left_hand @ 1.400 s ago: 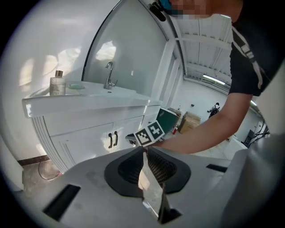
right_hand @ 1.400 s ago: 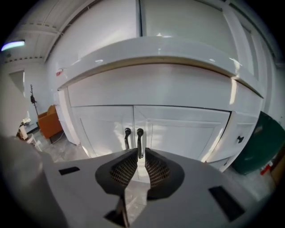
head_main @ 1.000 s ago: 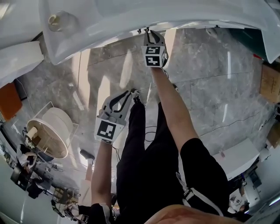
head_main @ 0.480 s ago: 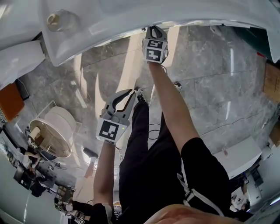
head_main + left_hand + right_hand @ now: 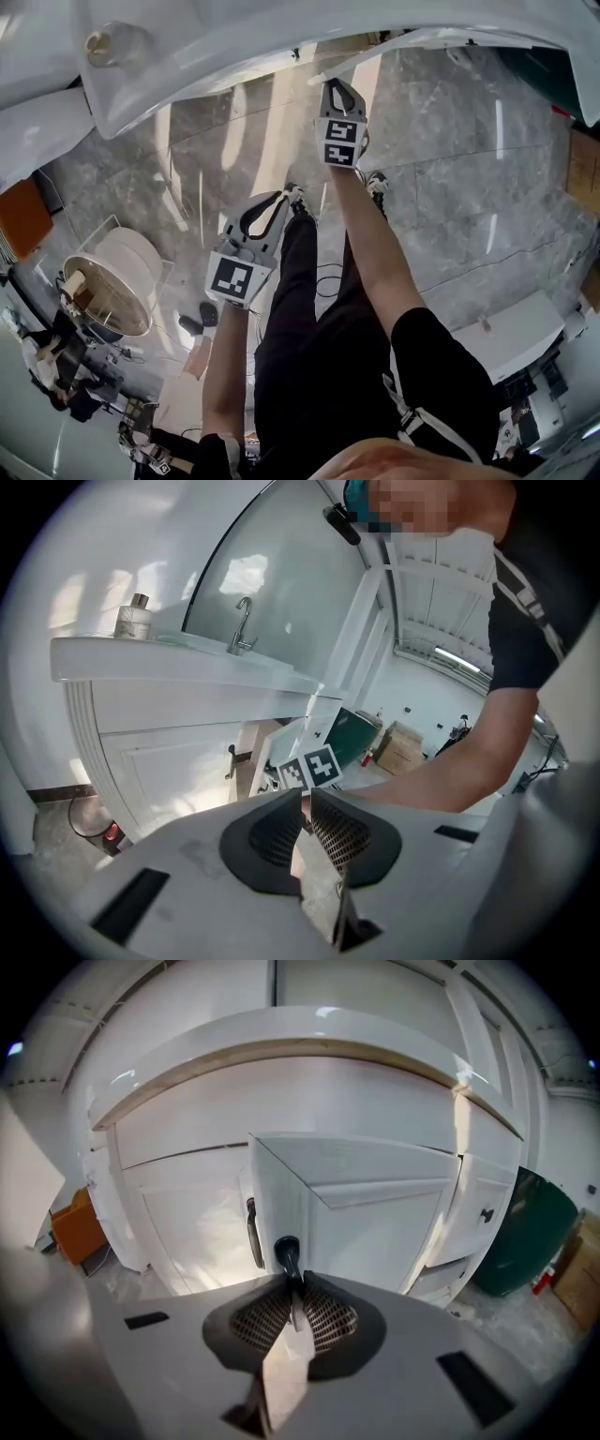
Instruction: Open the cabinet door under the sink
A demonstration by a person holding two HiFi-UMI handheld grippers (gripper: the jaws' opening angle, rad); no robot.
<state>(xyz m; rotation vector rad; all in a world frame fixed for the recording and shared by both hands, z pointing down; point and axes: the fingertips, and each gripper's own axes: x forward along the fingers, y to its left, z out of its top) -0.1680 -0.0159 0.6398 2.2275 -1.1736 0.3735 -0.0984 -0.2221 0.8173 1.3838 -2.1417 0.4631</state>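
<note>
The white vanity (image 5: pixel 309 1082) under the sink has a cabinet door (image 5: pixel 375 1232) swung partly out, its edge turned toward the right gripper view. My right gripper (image 5: pixel 292 1283) is shut on that door's black handle (image 5: pixel 284 1252). In the head view the right gripper (image 5: pixel 330 89) sits just below the counter rim (image 5: pixel 216 66), at the open door's top edge (image 5: pixel 370 54). My left gripper (image 5: pixel 286 195) hangs lower by the person's legs, away from the cabinet. It is shut on nothing (image 5: pixel 306 794) and looks at the open door (image 5: pixel 281 747).
The neighbouring left door is shut and has its own black handle (image 5: pixel 251 1232). A bottle (image 5: pixel 111 44) stands on the counter near the faucet (image 5: pixel 242 625). A round white bin (image 5: pixel 103 281) stands on the floor at left, a green bin (image 5: pixel 525 1232) and cardboard boxes (image 5: pixel 577 173) at right.
My right gripper has drawn back from under the counter with the handle in it, and the door has swung further out. The left gripper has barely moved.
</note>
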